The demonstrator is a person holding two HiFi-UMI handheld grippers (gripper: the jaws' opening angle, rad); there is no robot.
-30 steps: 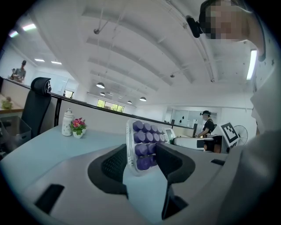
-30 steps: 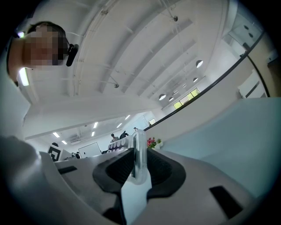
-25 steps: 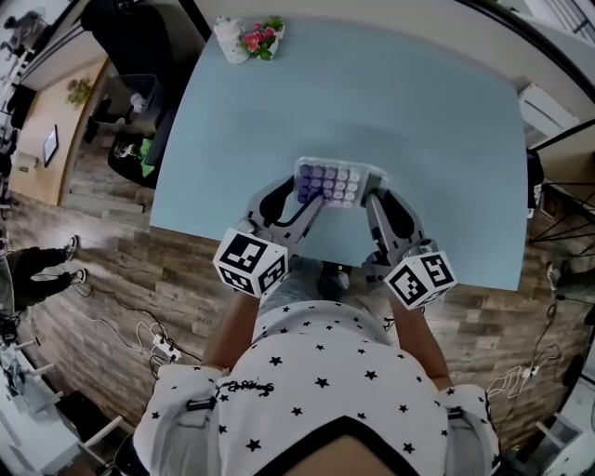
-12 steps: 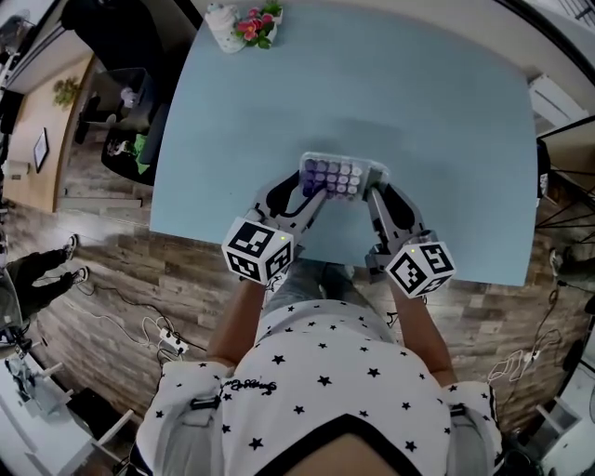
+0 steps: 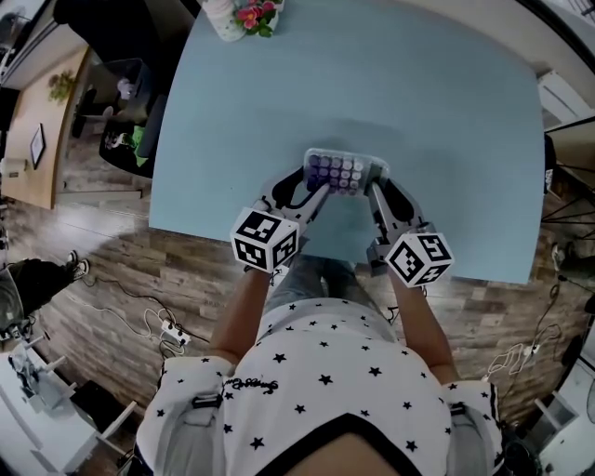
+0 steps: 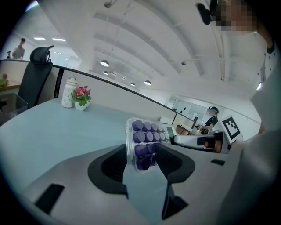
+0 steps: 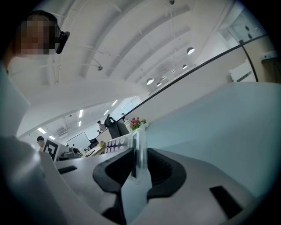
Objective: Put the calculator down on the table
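The calculator [image 5: 344, 172], a clear-cased one with rows of purple keys, is held low over the light-blue table [image 5: 437, 121] near its front edge. My left gripper [image 5: 311, 192] is shut on its left end and my right gripper [image 5: 376, 192] on its right end. In the left gripper view the calculator [image 6: 142, 145] stands on edge between the dark pads of my left gripper [image 6: 142, 165], keys facing left. In the right gripper view its thin clear rim [image 7: 139, 149] is pinched in my right gripper [image 7: 140, 169]. Whether it touches the table is unclear.
A white jar [image 5: 218, 14] and a small pot of pink flowers [image 5: 253, 17] stand at the table's far left corner. A dark office chair [image 5: 125, 88] is left of the table. Cables and a power strip [image 5: 172, 335] lie on the wooden floor.
Both grippers have sunk toward the table with the calculator still held between them, and they have edged slightly forward. The grip on both ends looks the same.
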